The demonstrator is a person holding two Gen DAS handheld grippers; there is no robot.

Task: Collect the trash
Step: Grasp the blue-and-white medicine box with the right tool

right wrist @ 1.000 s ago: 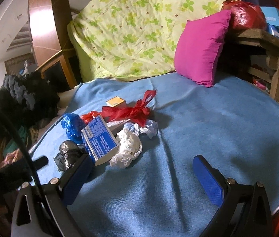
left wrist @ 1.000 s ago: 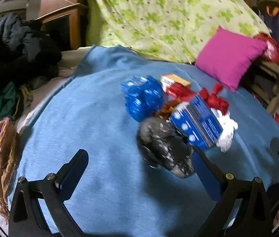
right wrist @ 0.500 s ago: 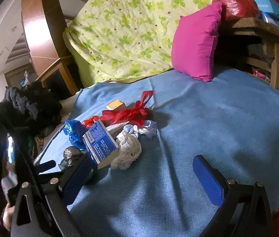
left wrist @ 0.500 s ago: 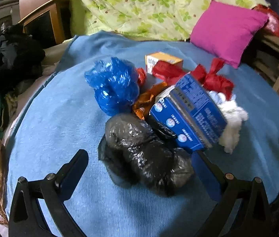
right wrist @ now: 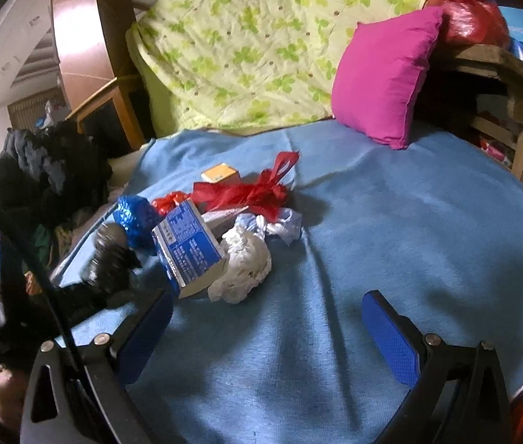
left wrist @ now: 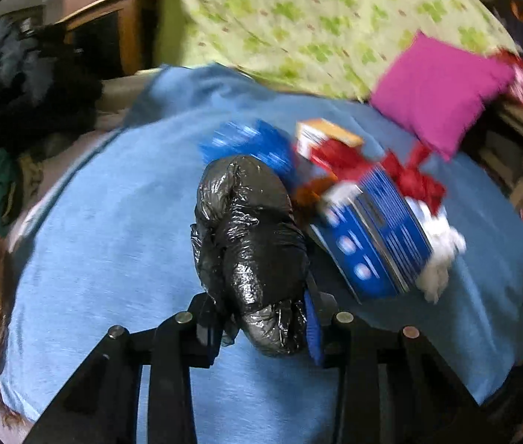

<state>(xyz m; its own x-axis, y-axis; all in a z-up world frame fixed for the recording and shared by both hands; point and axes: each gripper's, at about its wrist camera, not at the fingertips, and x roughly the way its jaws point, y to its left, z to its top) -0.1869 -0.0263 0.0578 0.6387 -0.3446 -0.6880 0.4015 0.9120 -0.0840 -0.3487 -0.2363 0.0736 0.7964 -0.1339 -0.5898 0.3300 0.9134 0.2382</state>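
My left gripper is shut on a crumpled black plastic bag, which sticks up between the jaws; it also shows blurred in the right wrist view. Behind it lies a trash pile on the blue blanket: a blue box, a blue foil wad, red wrapping, an orange box and white crumpled paper. My right gripper is open and empty, low over the blanket in front of the white paper and blue box.
A magenta pillow and a green-patterned quilt lie at the head of the bed. A wooden table with a red bag stands at right. Dark clothes pile up at left.
My left gripper moved in and closed on the black bag, and the view is now blurred with motion. The right gripper stayed open and almost still.
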